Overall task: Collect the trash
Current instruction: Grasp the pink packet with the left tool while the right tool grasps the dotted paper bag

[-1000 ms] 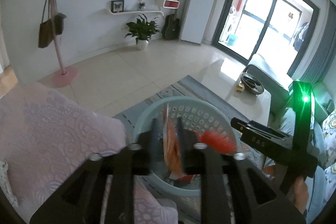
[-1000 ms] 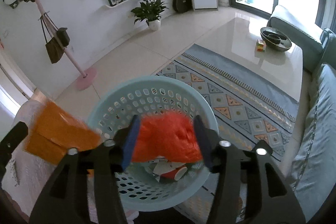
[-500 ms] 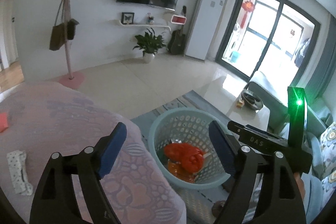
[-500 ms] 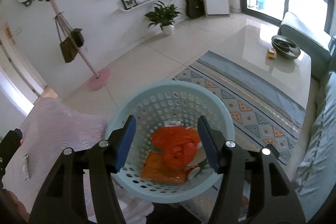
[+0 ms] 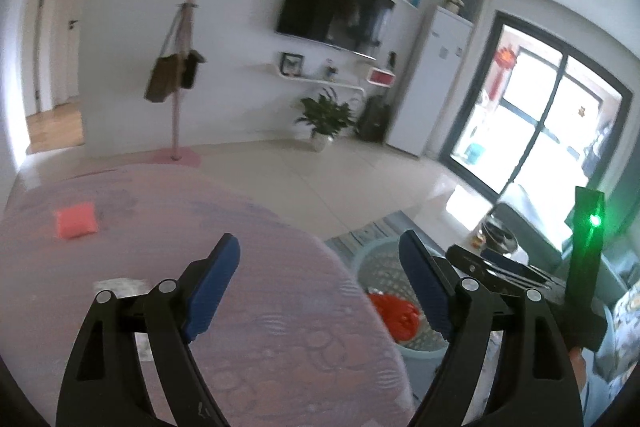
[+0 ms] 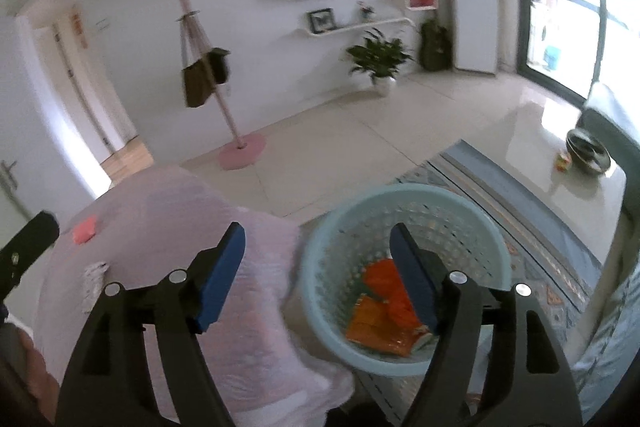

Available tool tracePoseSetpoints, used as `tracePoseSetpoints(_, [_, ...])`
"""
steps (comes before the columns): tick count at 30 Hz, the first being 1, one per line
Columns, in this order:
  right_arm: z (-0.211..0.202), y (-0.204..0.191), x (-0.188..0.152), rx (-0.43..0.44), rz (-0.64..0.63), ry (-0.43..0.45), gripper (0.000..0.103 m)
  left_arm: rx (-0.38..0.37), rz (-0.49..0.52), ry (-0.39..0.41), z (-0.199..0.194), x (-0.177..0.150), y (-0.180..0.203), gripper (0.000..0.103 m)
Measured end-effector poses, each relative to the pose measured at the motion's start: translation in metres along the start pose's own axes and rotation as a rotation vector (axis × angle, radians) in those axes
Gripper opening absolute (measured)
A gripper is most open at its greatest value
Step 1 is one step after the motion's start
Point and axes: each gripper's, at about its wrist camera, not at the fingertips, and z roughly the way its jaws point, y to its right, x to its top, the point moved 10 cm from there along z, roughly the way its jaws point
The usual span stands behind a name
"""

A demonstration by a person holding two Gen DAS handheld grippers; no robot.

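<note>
Left gripper (image 5: 316, 263) spread wide, empty. Right gripper (image 6: 318, 253) empty, jaws opening. Basket (image 6: 320, 255) holds orange wrappers (image 6: 376, 319). Remaining trash – red packet (image 5: 76, 219), white scrap (image 6: 94, 277) – on pink cover (image 5: 260, 247), up-left of both; left gripper nearer.

From my seat I take the laundry basket (image 6: 404, 215) as the landmark. It stands on the rug (image 6: 532, 227), just right of the cloth-covered table (image 6: 168, 211). Crumpled wrappers (image 6: 384, 311) lie in its bottom. Left of the basket, on the table, sit a small packet (image 6: 85, 230) and, nearer me, a scrap of paper (image 6: 94, 277). Behind the basket, across the floor, stand the coat stand (image 6: 208, 67) and a potted plant (image 6: 380, 61); the coffee table (image 6: 560, 143) lies to its right.
</note>
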Motion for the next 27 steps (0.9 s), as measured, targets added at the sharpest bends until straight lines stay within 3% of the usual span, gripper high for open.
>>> tracePoseSetpoints(9, [-0.002, -0.094, -0.014, 0.155, -0.082, -0.059, 0.075, 0.129, -0.102, 0.042, -0.044, 0.009, -0.091, 0.080])
tracePoseSetpoints(16, [0.012, -0.178, -0.039, 0.211, -0.212, -0.132, 0.075, 0.269, -0.240, 0.018, -0.061, 0.001, -0.180, 0.080])
tracePoseSetpoints(21, [0.029, -0.227, -0.061, 0.249, -0.305, -0.158, 0.074, 0.324, -0.291, -0.032, -0.051, -0.005, -0.234, 0.080])
tracePoseSetpoints(23, [0.036, -0.245, -0.071, 0.264, -0.344, -0.160, 0.065, 0.330, -0.280, -0.066, -0.037, -0.008, -0.247, 0.080])
tracePoseSetpoints(27, [0.054, -0.263, -0.085, 0.277, -0.367, -0.185, 0.059, 0.315, -0.264, -0.117, -0.014, -0.013, -0.262, 0.079])
